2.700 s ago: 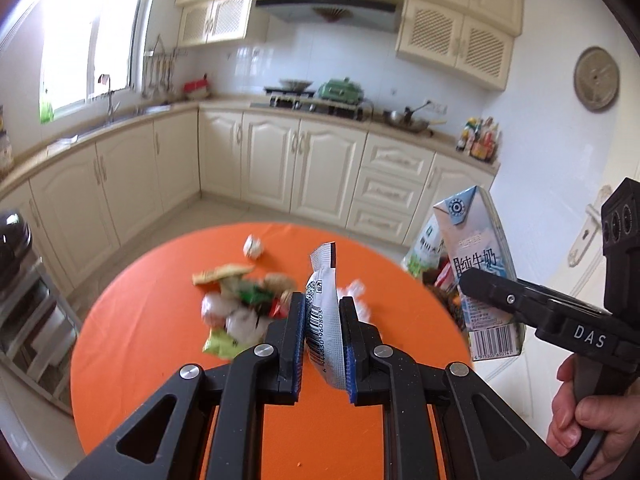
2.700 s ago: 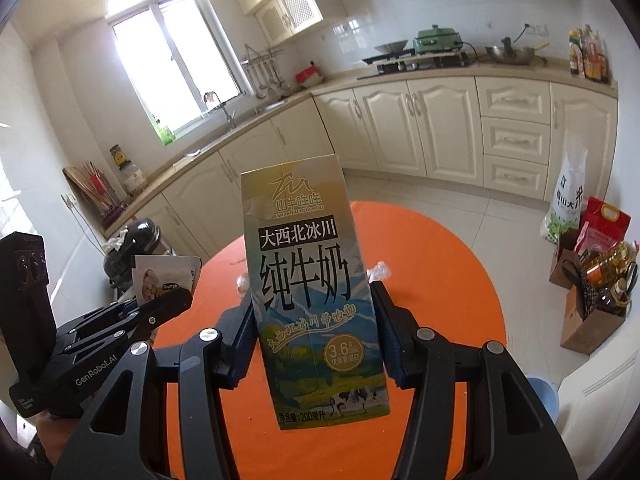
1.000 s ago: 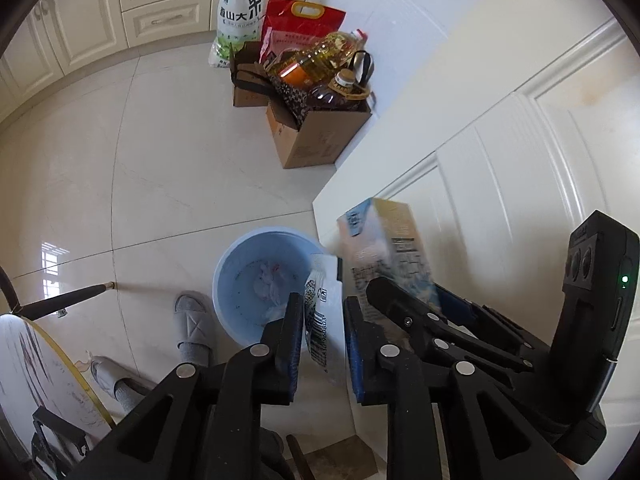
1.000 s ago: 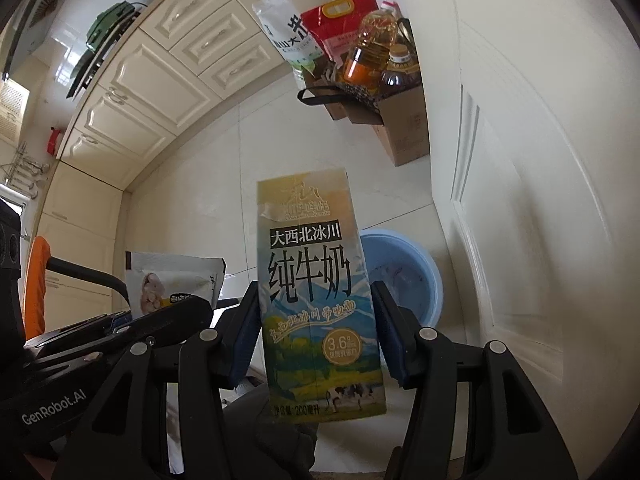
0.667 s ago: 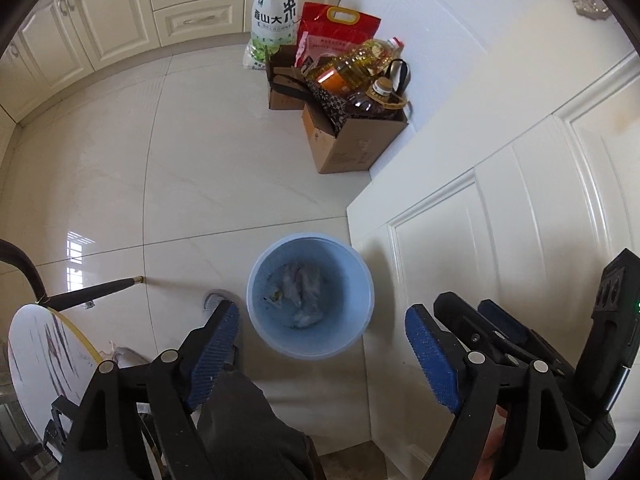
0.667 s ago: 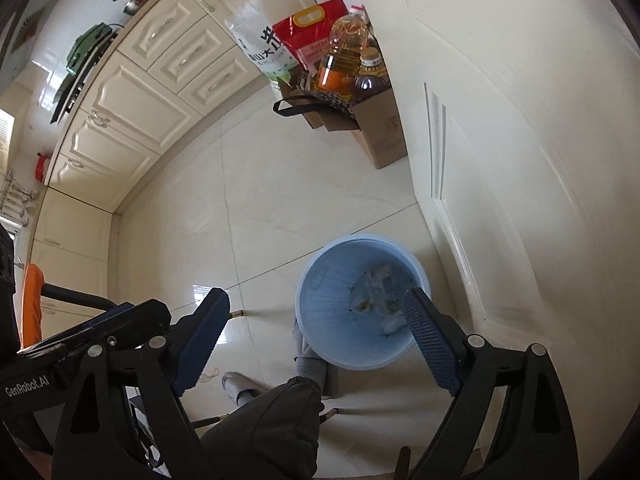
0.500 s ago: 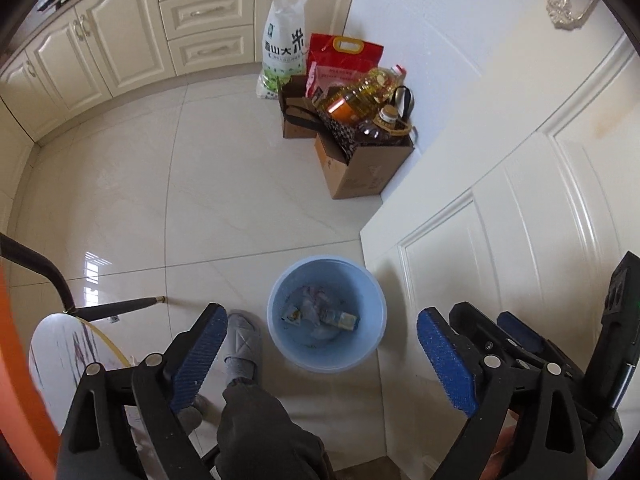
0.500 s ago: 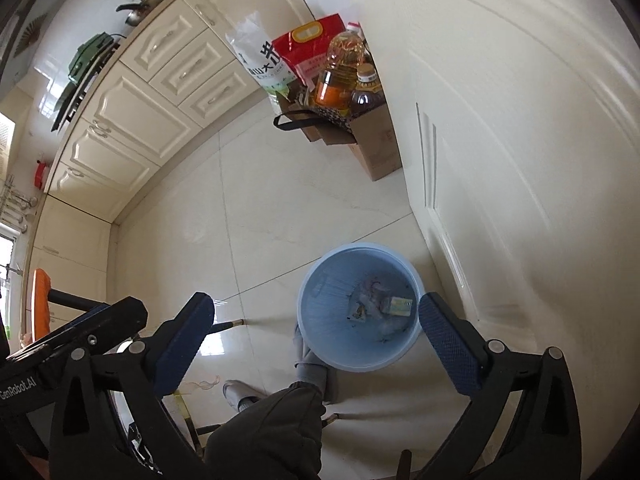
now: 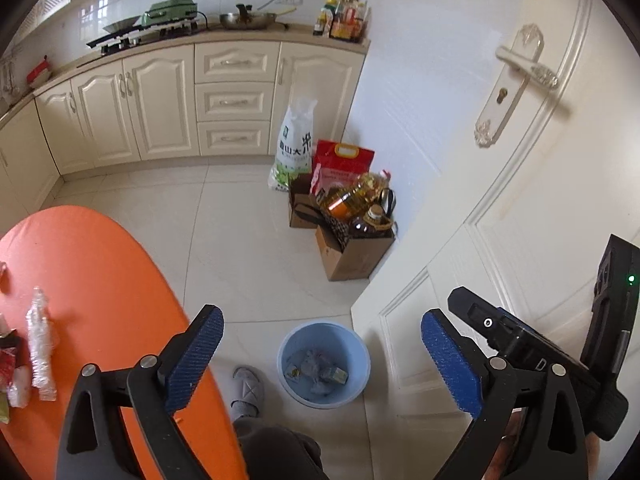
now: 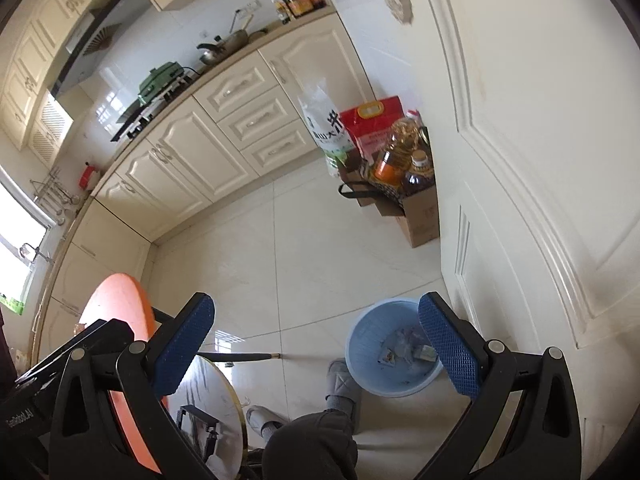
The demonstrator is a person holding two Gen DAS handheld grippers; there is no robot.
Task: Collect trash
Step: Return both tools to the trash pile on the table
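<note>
Orange bench (image 9: 92,280) at my 9 o'clock carries the remaining wrappers (image 9: 38,344). Blue bin (image 9: 324,364) sits on the floor at 6, within dropping reach. My left gripper (image 9: 320,360) and right gripper (image 10: 316,352): fingers wide apart, empty.

The white rice bag (image 9: 294,146) at the frame's middle shows big "大米". The left hand-held gripper (image 10: 24,416), bottom left, reads "GenRobot.AI".

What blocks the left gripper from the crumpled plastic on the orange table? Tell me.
Nothing visible. The left gripper hangs open above the floor, and only bare orange table lies between it and the crumpled plastic.
</note>
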